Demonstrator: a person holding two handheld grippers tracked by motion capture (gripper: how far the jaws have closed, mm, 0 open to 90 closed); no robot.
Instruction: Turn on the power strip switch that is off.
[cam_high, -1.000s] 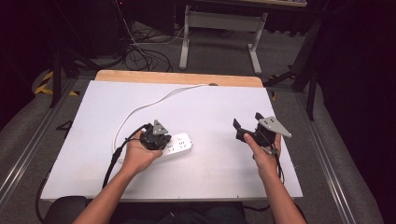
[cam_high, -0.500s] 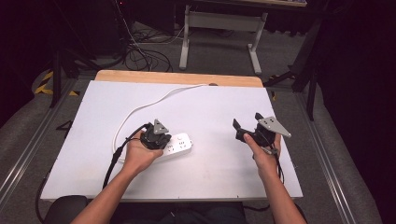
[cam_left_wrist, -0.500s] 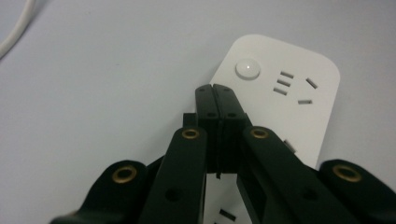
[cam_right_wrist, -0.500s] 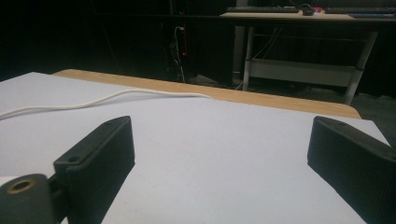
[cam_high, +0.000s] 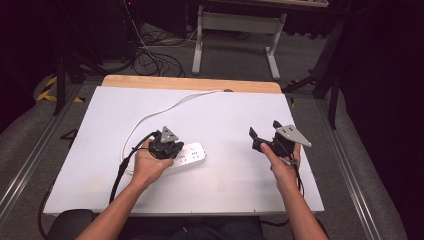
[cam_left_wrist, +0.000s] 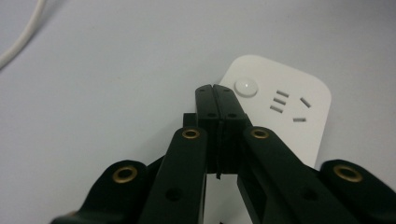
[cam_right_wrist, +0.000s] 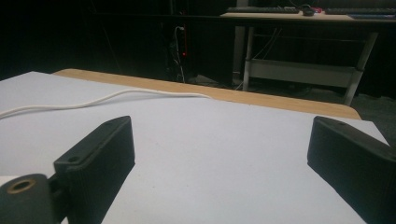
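White plastic is what I am working with: a power strip (cam_high: 187, 156) lying flat on the desk (cam_high: 225, 107), a little left of the middle and toward the near edge, its white cord (cam_high: 150, 117) looping off to the far edge. On the left, my left gripper (cam_high: 167, 145) sits over the strip's left end, jaws pressed together with nothing between them, tips right beside the round button (cam_left_wrist: 246, 87) in the left gripper view; I cannot tell whether they touch the casing. I judge the strip light, rigid and smooth, so it may skate on the desk if pushed. A grip across its narrow width, away from the button and sockets (cam_left_wrist: 287, 103), looks safest, and the stiff cord will likely tug back. Further right, my right gripper (cam_high: 265, 137) hovers near the right edge, well apart from the strip, jaws spread wide over bare desk.
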